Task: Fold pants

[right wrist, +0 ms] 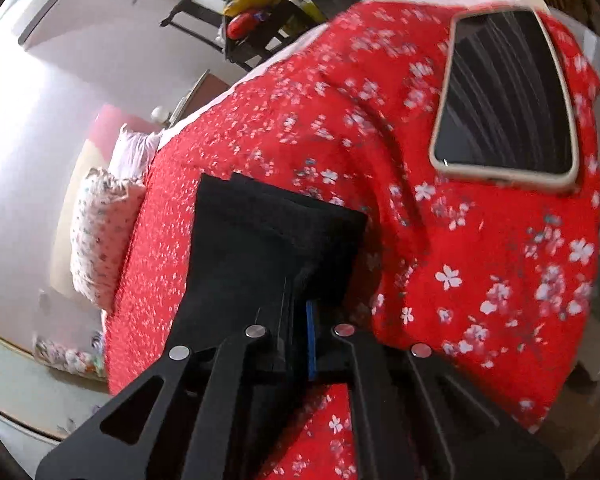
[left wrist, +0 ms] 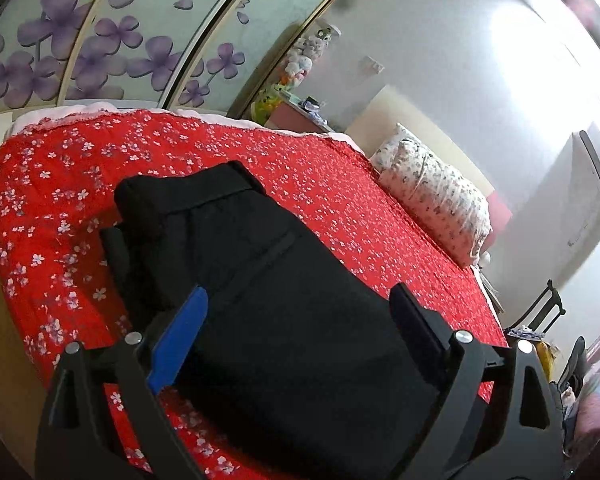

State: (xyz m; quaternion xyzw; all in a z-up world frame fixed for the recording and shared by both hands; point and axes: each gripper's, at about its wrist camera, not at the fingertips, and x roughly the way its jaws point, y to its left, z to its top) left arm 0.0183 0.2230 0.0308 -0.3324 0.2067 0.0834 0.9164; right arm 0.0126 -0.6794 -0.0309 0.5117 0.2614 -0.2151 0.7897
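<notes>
Black pants (left wrist: pixel 260 280) fill the space just ahead of the left tool (left wrist: pixel 300 308), whose two fingers stand wide apart on either side of the cloth without pressing it. From the right wrist view, the right tool (right wrist: pixel 296 312) has its fingers drawn close together, and dark fabric of the pants (right wrist: pixel 268 240) sits between them, so it looks clamped on a thin edge or fold of the garment, though the exact contact is hard to make out.

The pants lie on the bed (left wrist: pixel 340 208), on a red bedspread with small white flowers, roughly in its middle. A pillow (left wrist: pixel 436 196) rests near the far end, and a phone (right wrist: pixel 508 96) lies on the bedspread well apart from the garment.

As for progress, the pants already look doubled into a long, narrow bundle, with layered edges at the far end in both views, so the legs seem to be laid one on the other. What is left, by my reading, is folding that strip across its length once or twice and smoothing it flat.
</notes>
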